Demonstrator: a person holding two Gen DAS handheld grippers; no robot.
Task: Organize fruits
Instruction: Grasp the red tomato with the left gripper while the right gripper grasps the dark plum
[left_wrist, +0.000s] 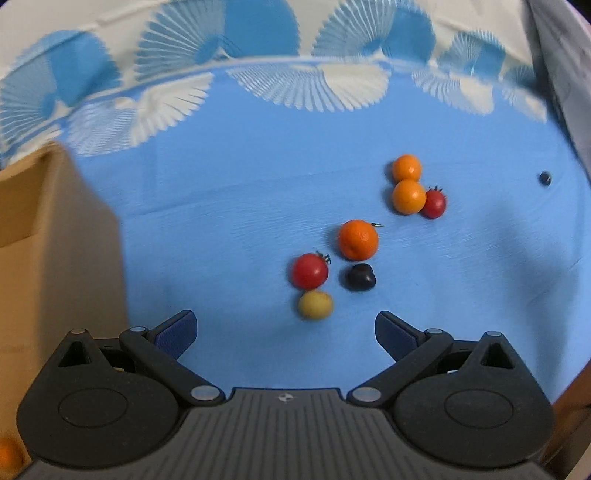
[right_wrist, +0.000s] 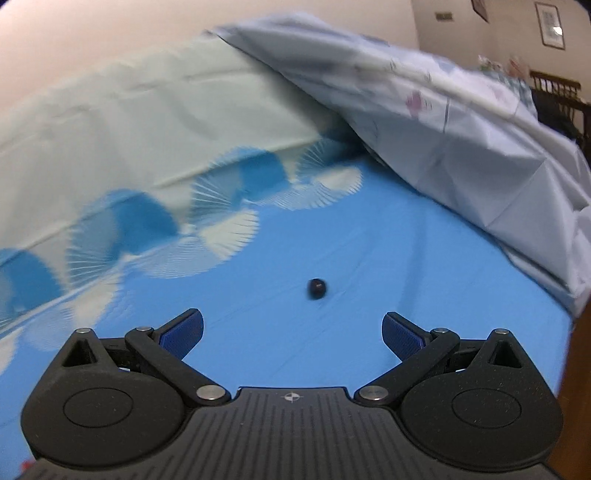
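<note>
seven fruits lie loose on the blue cloth (left_wrist: 240, 192) ahead of the left gripper (left_wrist: 285, 332), whose jaws are spread wide with nothing between them. nearest is a yellow fruit (left_wrist: 315, 304), just beyond the gap between the fingers and touching a red tomato (left_wrist: 309, 271) behind it. a dark plum (left_wrist: 360, 277) sits just right of that tomato, and a large orange (left_wrist: 358, 239) lies close behind the plum. farther right is a tight cluster: two small oranges (left_wrist: 408, 196) (left_wrist: 406, 168) touching one behind the other, with a second tomato (left_wrist: 434, 203) against the nearer one. a small dark berry (left_wrist: 544, 178) lies alone, well apart to the right. a cardboard box (left_wrist: 55, 258) stands at the left edge.

the right gripper (right_wrist: 291, 330) is likewise wide open and holds nothing, hovering over the cloth. the berry (right_wrist: 317, 288) lies ahead of it, roughly centred between the fingers but clear of them. a pale, crumpled sheet (right_wrist: 461, 147) is heaped along the right side. both views are somewhat blurred.
</note>
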